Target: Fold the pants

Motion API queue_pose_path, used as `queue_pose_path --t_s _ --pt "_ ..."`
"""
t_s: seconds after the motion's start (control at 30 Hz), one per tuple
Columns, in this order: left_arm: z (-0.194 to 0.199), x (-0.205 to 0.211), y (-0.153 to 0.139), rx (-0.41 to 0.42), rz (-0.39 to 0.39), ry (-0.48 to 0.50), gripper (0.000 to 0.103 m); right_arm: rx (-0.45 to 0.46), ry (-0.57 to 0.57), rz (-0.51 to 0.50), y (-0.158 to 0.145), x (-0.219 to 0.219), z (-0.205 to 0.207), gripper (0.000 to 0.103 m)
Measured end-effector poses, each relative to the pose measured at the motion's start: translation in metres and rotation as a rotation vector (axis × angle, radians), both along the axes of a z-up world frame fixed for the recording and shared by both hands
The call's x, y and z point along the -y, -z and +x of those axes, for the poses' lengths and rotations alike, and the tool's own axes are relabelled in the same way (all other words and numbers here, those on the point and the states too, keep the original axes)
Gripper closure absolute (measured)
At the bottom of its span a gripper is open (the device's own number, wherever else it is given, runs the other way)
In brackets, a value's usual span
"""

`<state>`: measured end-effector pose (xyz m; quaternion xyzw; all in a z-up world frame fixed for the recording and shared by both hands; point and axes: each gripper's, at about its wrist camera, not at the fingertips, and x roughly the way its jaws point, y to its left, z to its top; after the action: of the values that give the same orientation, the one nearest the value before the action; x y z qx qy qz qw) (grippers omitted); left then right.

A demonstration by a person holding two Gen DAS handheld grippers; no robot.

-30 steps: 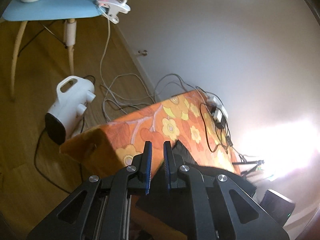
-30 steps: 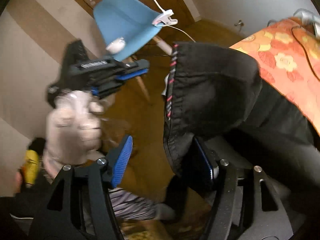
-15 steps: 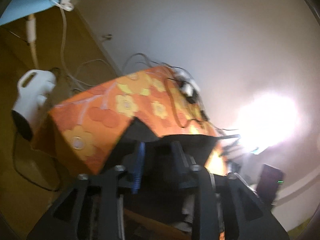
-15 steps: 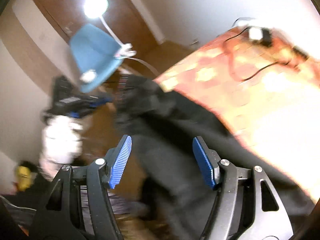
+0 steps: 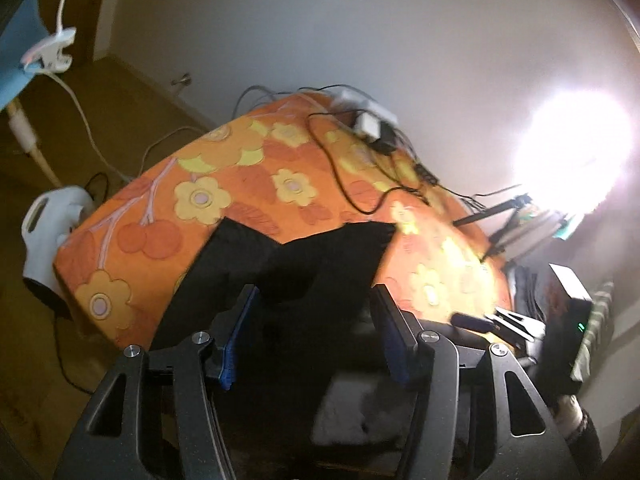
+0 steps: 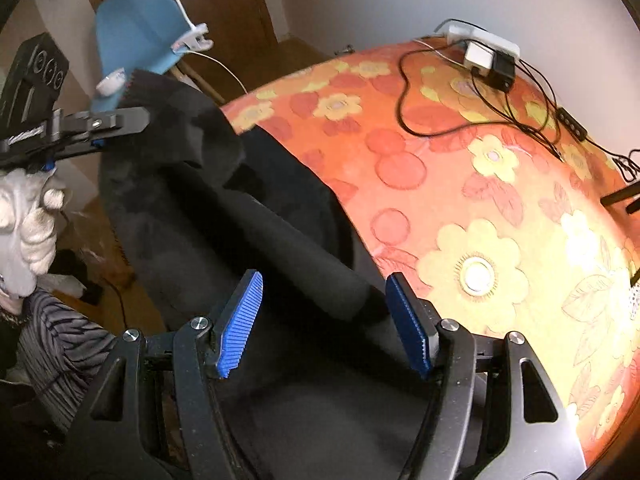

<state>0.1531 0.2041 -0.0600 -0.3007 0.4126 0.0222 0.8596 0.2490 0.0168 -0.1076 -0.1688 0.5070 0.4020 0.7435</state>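
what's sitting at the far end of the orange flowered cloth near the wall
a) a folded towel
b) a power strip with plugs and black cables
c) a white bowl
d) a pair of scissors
b: in the right wrist view a white power strip with a white and a black plug sits at the far edge of the flowered cloth, with black cables trailing from it toward the black pants.

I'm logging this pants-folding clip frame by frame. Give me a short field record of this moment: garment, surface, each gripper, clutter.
garment: black pants, lying on the near edge of the table
surface: table under an orange floral cloth
left gripper: open, fabric between the fingers, not clamped
right gripper: open above the pants
clutter: chargers and cables at the far end
lighting: strong glare
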Motion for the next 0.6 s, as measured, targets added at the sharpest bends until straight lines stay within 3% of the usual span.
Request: queue_pose_path --t_s 0.03,0.1,0.17,0.2,0.23,0.3,0.43,0.5,0.6 --pt "0.002 -0.003 0.005 -0.008 -0.009 -0.012 0.067 0.001 0.0 -0.007 0.003 0.004 0.001 0.036" --pt "0.002 -0.009 0.014 -0.018 -0.046 -0.037 0.083 0.002 -0.008 -0.007 0.004 0.009 -0.002 0.043" --pt "-0.002 -0.015 0.017 -0.011 -0.055 -0.062 0.091 0.013 -0.015 -0.021 0.005 0.012 -0.009 0.071" --pt "-0.006 -0.016 0.014 0.0 -0.042 -0.065 0.095 0.02 -0.021 -0.042 0.006 0.012 -0.012 0.091" --pt "-0.007 -0.014 0.012 0.008 -0.032 -0.065 0.096 0.034 -0.03 -0.07 0.009 0.011 -0.017 0.095" --pt "-0.015 -0.014 0.004 0.043 -0.025 -0.07 0.098 0.071 -0.051 -0.095 0.007 0.011 -0.028 0.098" --pt "-0.043 -0.021 -0.013 0.168 -0.064 -0.093 0.098 0.272 -0.03 -0.098 -0.029 0.019 -0.056 0.1" --pt "-0.052 -0.022 -0.006 0.15 -0.042 -0.093 0.098 0.413 -0.032 -0.111 -0.047 0.027 -0.076 0.1" --pt "-0.056 -0.025 0.027 0.037 -0.061 -0.093 0.098 0.346 -0.058 -0.125 -0.042 0.037 -0.094 0.1"
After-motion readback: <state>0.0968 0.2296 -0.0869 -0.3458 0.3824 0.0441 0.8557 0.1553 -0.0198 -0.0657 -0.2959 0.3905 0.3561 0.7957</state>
